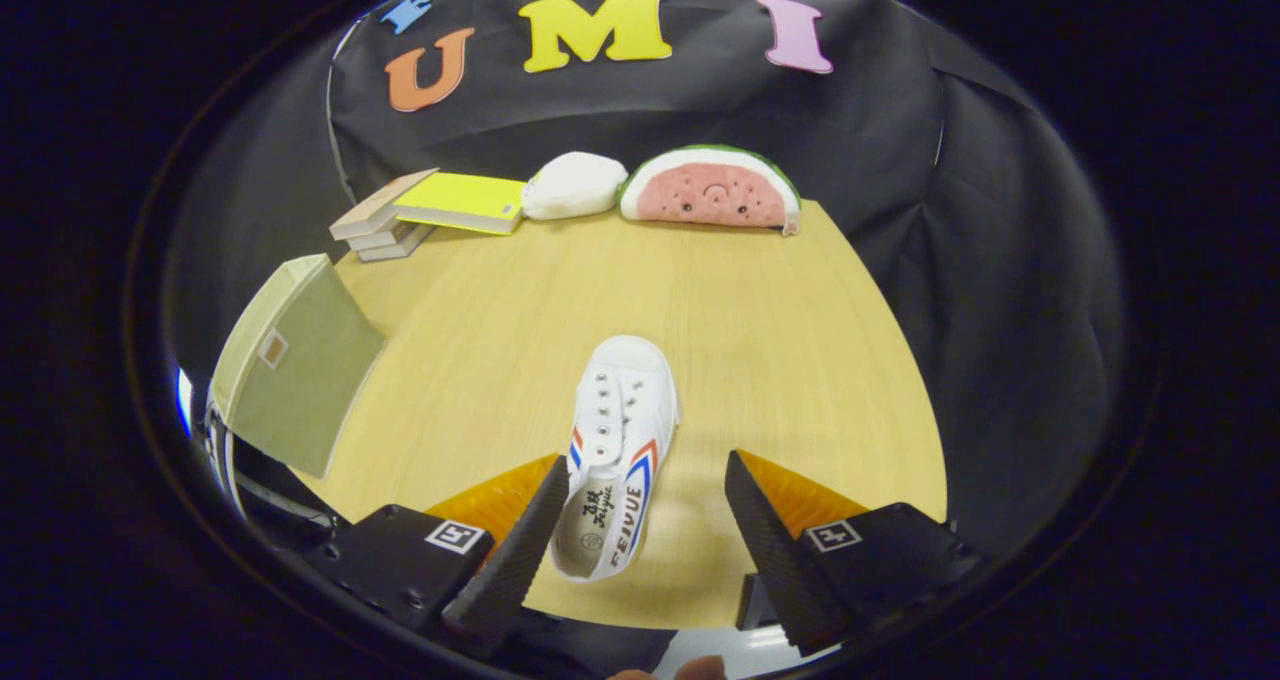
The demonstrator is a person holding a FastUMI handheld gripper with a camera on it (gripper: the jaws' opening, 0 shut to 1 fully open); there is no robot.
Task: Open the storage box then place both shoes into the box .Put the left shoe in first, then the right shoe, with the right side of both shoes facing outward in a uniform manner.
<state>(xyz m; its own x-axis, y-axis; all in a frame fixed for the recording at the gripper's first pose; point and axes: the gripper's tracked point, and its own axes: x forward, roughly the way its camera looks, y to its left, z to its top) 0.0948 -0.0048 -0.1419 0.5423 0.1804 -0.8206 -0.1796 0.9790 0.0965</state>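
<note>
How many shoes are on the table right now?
1. A white shoe lies on the table, its heel between the open gripper fingers, nearer the left one. A second may be hidden.

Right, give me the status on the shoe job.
Done: the storage box stands with its lid raised. In hand: the open claw brackets one white shoe lying on the table, its left finger at the heel, not gripping. Left: getting this shoe boxed; I cannot tell about the other.
</note>
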